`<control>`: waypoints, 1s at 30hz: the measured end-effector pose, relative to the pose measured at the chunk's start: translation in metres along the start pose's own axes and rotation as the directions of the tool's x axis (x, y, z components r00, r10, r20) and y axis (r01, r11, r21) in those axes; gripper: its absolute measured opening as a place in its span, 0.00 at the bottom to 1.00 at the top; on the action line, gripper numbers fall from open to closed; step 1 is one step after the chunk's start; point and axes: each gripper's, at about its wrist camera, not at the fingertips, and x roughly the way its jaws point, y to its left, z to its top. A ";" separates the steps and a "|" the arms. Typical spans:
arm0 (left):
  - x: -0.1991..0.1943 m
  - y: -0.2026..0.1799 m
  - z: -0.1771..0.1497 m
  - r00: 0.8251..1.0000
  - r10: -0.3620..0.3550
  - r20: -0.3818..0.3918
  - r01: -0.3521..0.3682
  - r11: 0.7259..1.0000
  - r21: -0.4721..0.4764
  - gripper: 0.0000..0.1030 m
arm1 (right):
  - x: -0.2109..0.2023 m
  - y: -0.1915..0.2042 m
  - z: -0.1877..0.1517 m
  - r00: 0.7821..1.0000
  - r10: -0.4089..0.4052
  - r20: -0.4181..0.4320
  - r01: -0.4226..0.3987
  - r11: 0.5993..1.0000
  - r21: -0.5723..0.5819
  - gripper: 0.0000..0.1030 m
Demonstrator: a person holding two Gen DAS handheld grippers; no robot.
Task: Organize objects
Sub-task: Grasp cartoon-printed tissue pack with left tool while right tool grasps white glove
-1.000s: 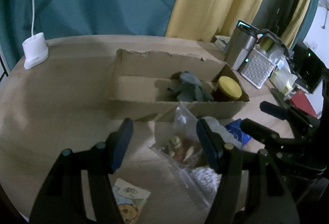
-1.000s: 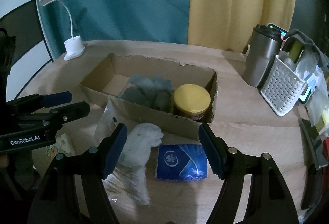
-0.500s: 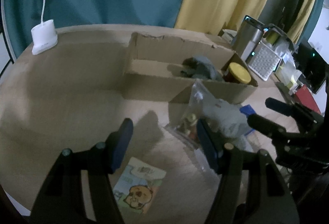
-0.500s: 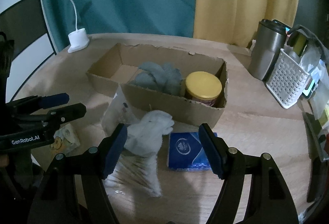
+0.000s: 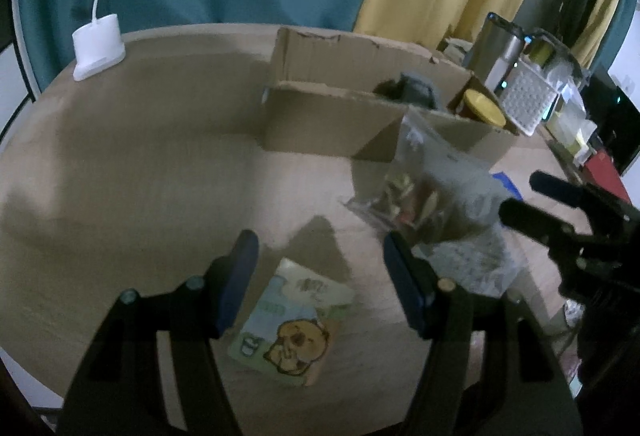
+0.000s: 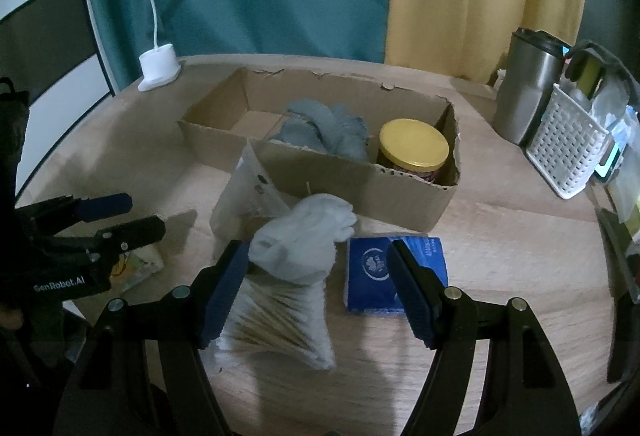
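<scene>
Down at lower centre, the left gripper (image 5: 318, 256) stands open over a cartoon-printed packet (image 5: 291, 324), touching nothing. Likewise the right gripper (image 6: 316, 264) gapes empty around a white cloth (image 6: 302, 238) beside a blue packet (image 6: 384, 272); the cardboard box (image 6: 360, 191) sits mid-frame.

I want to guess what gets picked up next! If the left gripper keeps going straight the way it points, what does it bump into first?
Probably the cartoon packet. The left gripper is open, empty and tilted down, with the packet lying flat on the table between its fingers. Depth is hard to judge.
</scene>
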 end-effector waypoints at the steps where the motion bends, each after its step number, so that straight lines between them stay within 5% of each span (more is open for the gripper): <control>1: 0.000 0.000 -0.001 1.000 0.000 -0.004 0.000 1.000 0.004 0.65 | 0.000 0.000 0.000 1.000 0.000 0.000 0.000 1.000 0.001 0.73; 25: 0.012 -0.001 -0.026 0.996 0.064 -0.068 -0.054 0.990 0.131 0.66 | 0.021 0.007 0.001 1.000 0.004 -0.030 -0.004 1.000 0.002 0.73; 30: 0.013 0.001 -0.026 0.995 0.074 -0.060 -0.064 0.988 0.142 0.56 | 0.029 0.007 0.003 0.999 0.013 -0.047 -0.013 1.000 0.002 0.73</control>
